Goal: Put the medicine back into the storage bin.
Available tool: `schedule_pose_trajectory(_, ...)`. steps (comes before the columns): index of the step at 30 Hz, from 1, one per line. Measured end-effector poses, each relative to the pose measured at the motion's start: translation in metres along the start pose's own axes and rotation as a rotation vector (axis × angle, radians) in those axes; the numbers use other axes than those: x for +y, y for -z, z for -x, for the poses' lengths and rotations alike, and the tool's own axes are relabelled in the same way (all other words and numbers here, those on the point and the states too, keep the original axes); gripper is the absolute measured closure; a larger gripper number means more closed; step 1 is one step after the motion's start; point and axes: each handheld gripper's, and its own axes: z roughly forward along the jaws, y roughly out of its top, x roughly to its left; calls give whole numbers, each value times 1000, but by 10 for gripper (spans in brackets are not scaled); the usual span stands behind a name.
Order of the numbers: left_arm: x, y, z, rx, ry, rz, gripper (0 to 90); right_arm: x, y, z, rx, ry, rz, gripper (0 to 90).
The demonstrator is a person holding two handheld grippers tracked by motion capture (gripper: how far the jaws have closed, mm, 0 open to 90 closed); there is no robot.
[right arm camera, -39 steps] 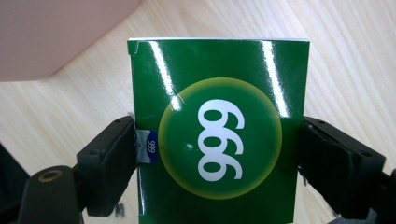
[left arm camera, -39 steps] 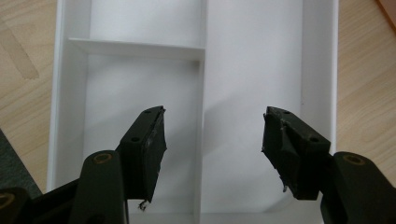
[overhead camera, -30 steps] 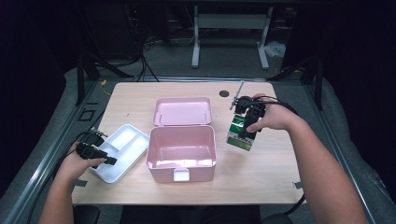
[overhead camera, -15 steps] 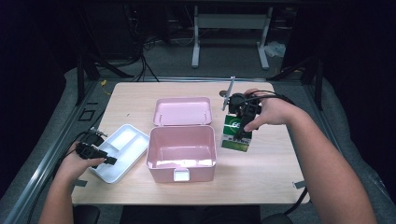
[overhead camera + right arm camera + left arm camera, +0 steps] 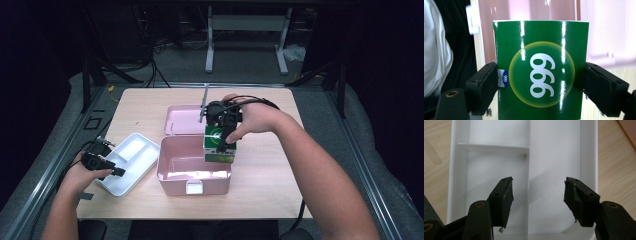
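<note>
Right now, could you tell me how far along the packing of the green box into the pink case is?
Done: the pink case lies open, and the right gripper is shut on the green box. In hand: the box hangs at the case's right rim. Left: lowering and releasing it. The left gripper is open over the white tray.
</note>
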Motion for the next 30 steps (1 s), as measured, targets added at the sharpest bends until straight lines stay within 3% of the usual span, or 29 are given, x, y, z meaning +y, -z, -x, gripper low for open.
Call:
schedule_pose_trajectory(8, -1, 2, -1, 1, 4, 5, 401, 21, -15, -2, 4, 28, -5, 167)
schedule_pose_trajectory(13, -2, 2, -2, 3, 5, 4, 401, 19, -31, -4, 0, 22, -15, 167)
schedule_pose_trajectory(25, -1, -1, 0, 2, -2, -12, 401, 8, -97, -7, 11, 21, -42, 164)
schedule_pose_trajectory(30, -2, -1, -1, 6, -2, -17, 401, 4, -114, -7, 18, 11, -50, 162)
